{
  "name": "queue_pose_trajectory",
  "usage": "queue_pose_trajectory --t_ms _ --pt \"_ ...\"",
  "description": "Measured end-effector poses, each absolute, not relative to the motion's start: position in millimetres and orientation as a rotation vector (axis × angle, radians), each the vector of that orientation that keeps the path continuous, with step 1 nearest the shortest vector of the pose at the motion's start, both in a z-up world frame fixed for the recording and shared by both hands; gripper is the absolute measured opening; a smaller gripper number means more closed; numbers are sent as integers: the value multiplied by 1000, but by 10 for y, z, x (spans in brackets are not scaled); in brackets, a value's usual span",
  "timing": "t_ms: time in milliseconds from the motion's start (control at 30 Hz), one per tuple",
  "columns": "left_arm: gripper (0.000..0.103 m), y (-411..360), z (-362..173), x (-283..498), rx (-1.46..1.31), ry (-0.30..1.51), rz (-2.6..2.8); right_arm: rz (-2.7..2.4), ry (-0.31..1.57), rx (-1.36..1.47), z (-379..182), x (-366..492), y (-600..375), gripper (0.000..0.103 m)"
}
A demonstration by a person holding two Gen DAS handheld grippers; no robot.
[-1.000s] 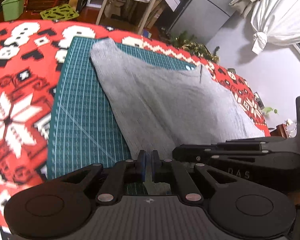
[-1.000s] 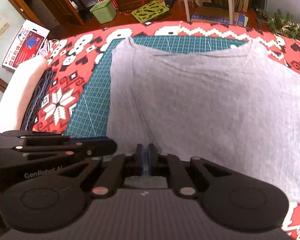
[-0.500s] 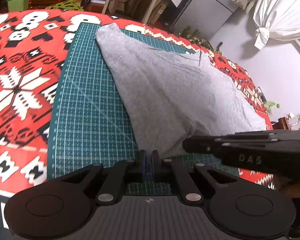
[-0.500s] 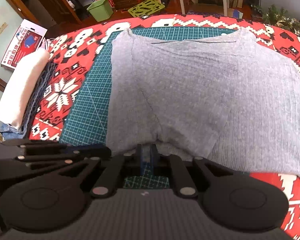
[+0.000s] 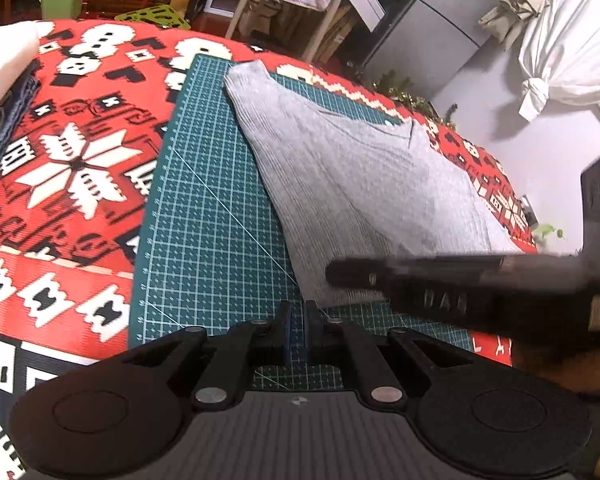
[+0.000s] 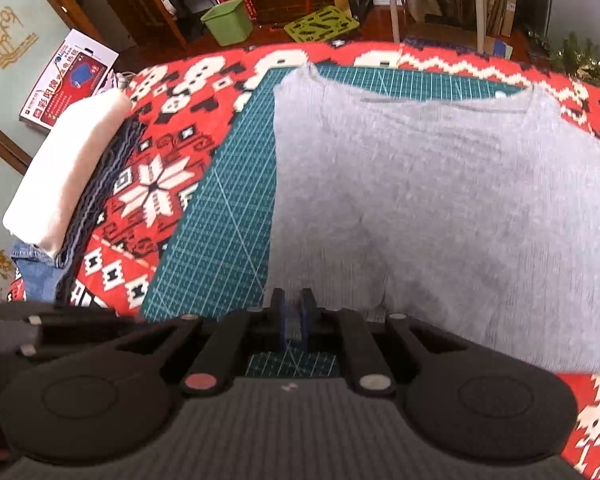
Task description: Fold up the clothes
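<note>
A grey knit top [image 5: 360, 184] lies flat on the green cutting mat [image 5: 212, 220], neckline at the far side and hem nearest me. My left gripper [image 5: 298, 308] sits just short of the hem's left corner. Its jaws are a narrow gap apart, with only mat showing between them. The right gripper [image 5: 420, 280] crosses the left wrist view as a blurred black bar over the hem. In the right wrist view the top [image 6: 440, 200] fills the right half, and my right gripper [image 6: 293, 300] stands slightly open at the hem, holding nothing.
A red, white and black patterned cloth [image 5: 72, 168] covers the table under the mat [image 6: 228, 208]. A stack of folded clothes [image 6: 68, 172] with a white piece on top sits at the left edge. Beyond the table are a green bin [image 6: 228, 24] and chair legs [image 6: 392, 0].
Both grippers have drawn back toward the near edge. The top's hem, which reached between the fingers before, now lies on the mat just ahead of them.
</note>
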State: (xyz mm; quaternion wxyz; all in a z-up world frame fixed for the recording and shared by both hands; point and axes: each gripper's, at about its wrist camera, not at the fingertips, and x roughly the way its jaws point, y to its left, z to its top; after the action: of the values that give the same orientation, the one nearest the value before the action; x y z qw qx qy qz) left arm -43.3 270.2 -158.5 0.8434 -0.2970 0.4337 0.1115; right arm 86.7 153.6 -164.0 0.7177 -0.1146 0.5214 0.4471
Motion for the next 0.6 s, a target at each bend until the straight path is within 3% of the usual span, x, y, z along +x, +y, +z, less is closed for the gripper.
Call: queue_pose_trajectory --t_ms 600 --pt "5 2989 -1447 -80 -680 850 274 962 1127 -232 -1461 1325 1699 10"
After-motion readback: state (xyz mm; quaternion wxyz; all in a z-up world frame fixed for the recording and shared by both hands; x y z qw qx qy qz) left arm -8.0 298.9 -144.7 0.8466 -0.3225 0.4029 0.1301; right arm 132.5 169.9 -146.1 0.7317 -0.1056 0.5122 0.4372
